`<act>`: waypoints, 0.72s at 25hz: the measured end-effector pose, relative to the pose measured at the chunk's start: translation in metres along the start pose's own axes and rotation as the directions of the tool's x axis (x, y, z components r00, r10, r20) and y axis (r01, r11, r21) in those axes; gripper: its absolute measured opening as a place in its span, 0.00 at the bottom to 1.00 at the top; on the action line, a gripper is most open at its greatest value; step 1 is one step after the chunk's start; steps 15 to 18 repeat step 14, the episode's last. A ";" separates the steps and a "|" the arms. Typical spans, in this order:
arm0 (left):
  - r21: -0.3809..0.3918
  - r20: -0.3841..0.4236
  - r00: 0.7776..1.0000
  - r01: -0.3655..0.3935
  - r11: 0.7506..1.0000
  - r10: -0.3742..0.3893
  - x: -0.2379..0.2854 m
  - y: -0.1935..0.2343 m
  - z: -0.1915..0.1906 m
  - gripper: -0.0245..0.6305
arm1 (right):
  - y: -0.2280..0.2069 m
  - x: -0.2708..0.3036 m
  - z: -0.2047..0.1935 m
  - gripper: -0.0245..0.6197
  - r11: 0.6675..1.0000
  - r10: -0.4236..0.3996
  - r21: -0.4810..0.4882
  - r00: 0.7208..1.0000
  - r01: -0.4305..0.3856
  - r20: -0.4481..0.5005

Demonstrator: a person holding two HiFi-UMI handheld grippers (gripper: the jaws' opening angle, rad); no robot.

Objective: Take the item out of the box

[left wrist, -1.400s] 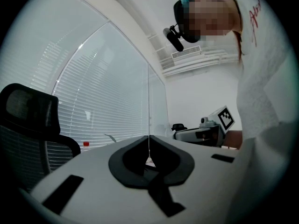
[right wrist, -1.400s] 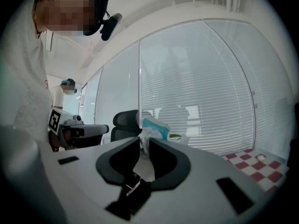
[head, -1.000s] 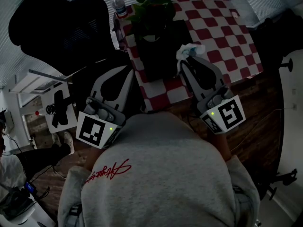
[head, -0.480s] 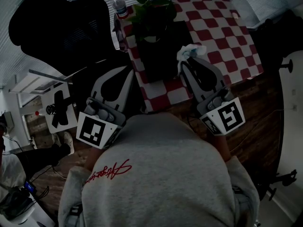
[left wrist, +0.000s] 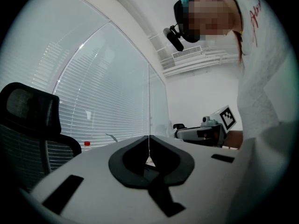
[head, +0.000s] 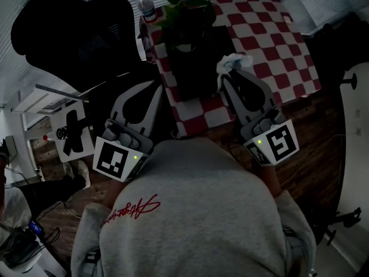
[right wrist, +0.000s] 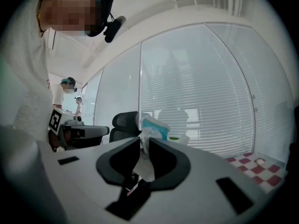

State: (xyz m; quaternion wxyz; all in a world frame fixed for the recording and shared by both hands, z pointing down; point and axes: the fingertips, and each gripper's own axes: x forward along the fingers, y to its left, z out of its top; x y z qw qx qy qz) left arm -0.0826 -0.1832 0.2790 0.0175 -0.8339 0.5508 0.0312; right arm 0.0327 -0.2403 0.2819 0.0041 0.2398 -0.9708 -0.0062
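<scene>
The table [head: 277, 33] in front of you has a red and white checked cloth on it. The floor [head: 311, 131] is brown wood. Long window blinds [right wrist: 201, 92] run along the wall behind the table.

A big black chair [head: 75, 33] stands at the left of the table. A water bottle [head: 144, 6] with a red cap sits at the table's far left corner. The dark box [head: 193, 62] stands on the cloth close to you. Green plant leaves [head: 181, 4] show at its far end, but I cannot tell if the plant is in the box or behind it. Your grey top [head: 196, 212] fills the low part of the head view and hides the table's near edge.

Your right gripper [head: 229, 77] is clenched on the item [head: 233, 62], a soft white and blue-green thing. The item is out of the box, just beside the box's right side. Your left gripper [head: 158, 86] is squeezed closed with nothing in it, near the box's left side.
</scene>
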 end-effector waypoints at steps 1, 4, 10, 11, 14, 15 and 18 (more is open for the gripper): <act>-0.001 -0.002 1.000 0.000 1.000 0.000 0.000 0.000 0.000 0.06 | 0.000 0.000 0.000 0.15 1.000 0.000 0.000 1.000 0.000 0.000; -0.002 -0.005 1.000 0.000 1.000 0.000 0.000 0.000 -0.001 0.06 | -0.001 0.000 -0.001 0.15 1.000 -0.002 0.001 1.000 0.002 -0.003; -0.002 -0.002 1.000 0.000 1.000 0.000 0.000 0.000 -0.001 0.06 | -0.001 0.000 -0.001 0.15 1.000 -0.006 -0.003 1.000 0.006 -0.002; -0.002 -0.002 1.000 0.000 1.000 0.000 0.000 0.000 -0.001 0.06 | -0.001 0.000 -0.001 0.15 1.000 -0.006 -0.003 1.000 0.006 -0.002; -0.001 -0.003 1.000 0.002 1.000 -0.002 0.000 0.000 0.000 0.06 | -0.001 0.000 0.000 0.15 1.000 -0.008 -0.001 1.000 0.008 -0.001; -0.001 -0.003 1.000 0.002 1.000 -0.002 0.000 0.000 0.000 0.06 | -0.001 0.000 0.000 0.15 1.000 -0.008 -0.001 1.000 0.008 -0.001; -0.001 -0.003 1.000 0.002 1.000 -0.002 0.000 0.000 0.000 0.06 | -0.001 0.000 0.000 0.15 1.000 -0.008 -0.001 1.000 0.008 -0.001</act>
